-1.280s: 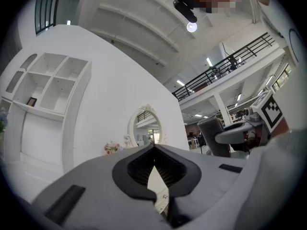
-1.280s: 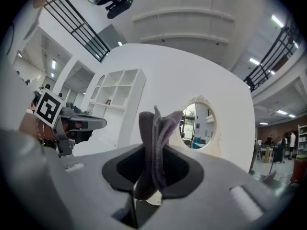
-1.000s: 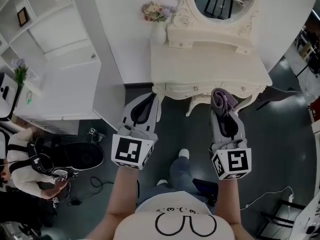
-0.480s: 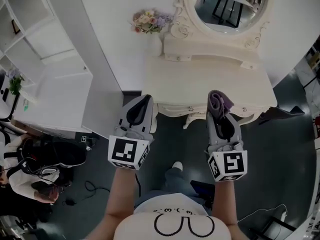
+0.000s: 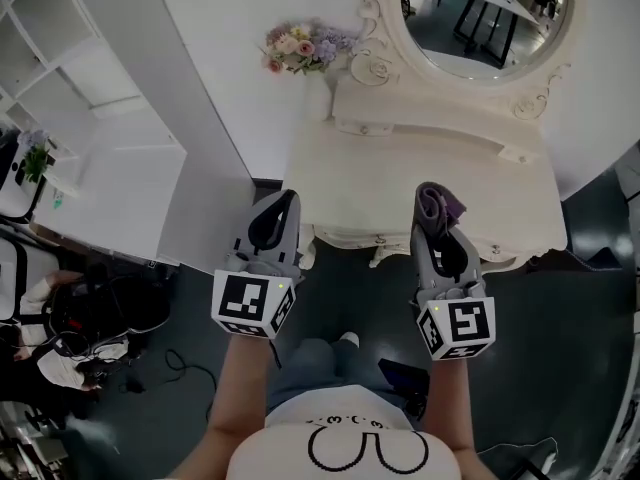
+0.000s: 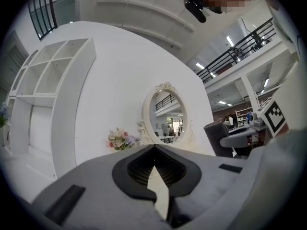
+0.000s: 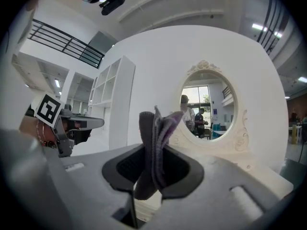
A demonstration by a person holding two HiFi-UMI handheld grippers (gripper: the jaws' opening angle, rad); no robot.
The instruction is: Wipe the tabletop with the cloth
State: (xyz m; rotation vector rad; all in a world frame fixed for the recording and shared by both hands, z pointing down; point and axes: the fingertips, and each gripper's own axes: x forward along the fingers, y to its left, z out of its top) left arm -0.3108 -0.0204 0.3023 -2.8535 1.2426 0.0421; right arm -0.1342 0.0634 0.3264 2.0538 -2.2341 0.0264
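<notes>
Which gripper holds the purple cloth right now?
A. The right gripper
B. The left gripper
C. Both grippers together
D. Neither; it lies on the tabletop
A: in the right gripper view the cloth stands pinched between the jaws of the right gripper, while the jaws of the left gripper meet on nothing.
</notes>
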